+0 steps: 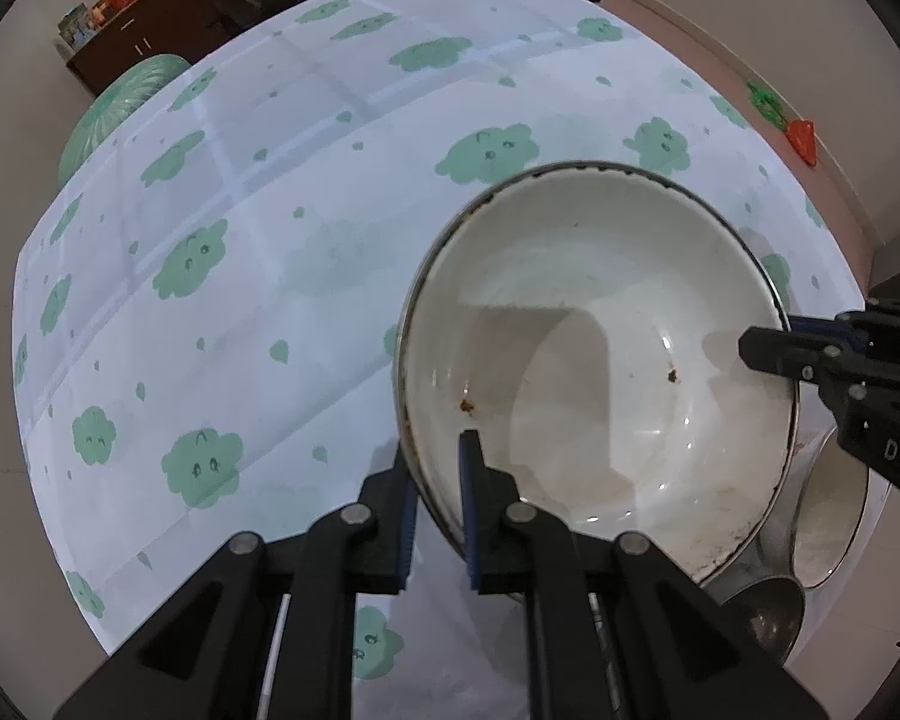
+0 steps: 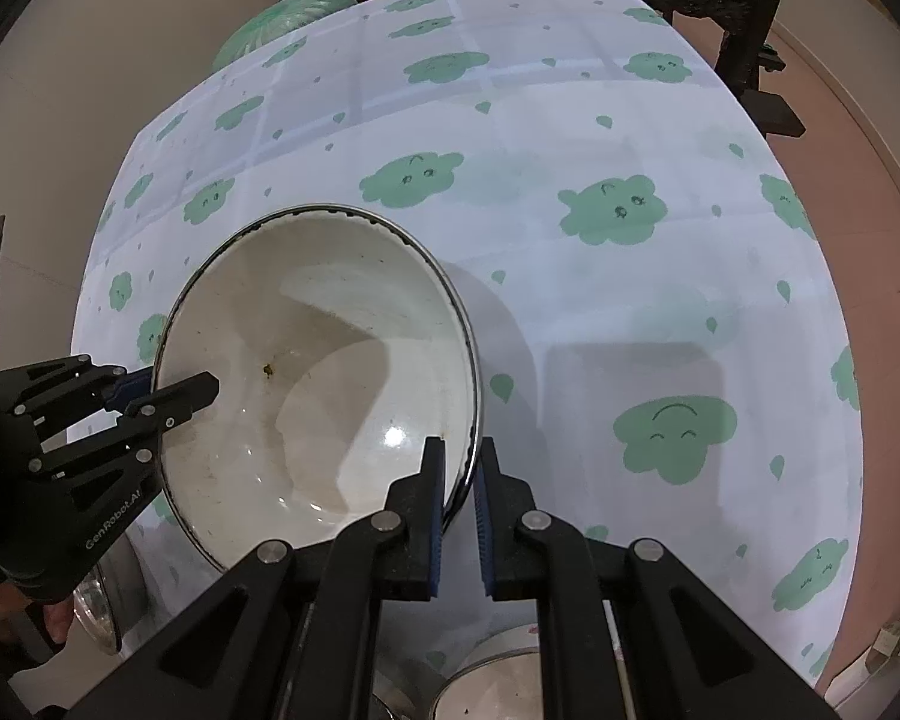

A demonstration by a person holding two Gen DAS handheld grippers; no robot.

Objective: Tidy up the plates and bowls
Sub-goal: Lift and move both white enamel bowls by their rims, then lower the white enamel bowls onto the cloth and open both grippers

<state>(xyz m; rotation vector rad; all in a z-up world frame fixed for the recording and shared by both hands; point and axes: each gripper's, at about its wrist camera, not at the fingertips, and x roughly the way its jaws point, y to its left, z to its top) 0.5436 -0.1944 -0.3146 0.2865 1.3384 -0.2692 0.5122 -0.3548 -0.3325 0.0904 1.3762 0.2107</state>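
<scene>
both grippers on one bowl (image 1: 594,360) here, and it's up off the tablecloth (image 1: 222,312), tilted, its shadow thrown on the cloth beside it. left gripper (image 1: 438,480) pinches the near rim, one finger inside the wall, one outside. right gripper (image 2: 459,474) does the same on the opposite edge, fingers straddling the dark-lined rim.

look at that bowl: white, glazed, shiny, with a couple of brown food specks and a greasy film on the inside. that says stiff, breakable and slick. it looks fairly weighty for a thin rim pinch, so two opposite holds make sense; one alone would probably let it swing or slide out.

below it, more ware waits: a metal bowl (image 1: 762,594) and a white bowl (image 1: 834,516) in the left view, another white dish (image 2: 498,690) at the bottom of the right view. likely this one gets nested onto those. a set-down wants to be level and slow, since glaze on glaze can chip, and both holds should let go together.
</scene>
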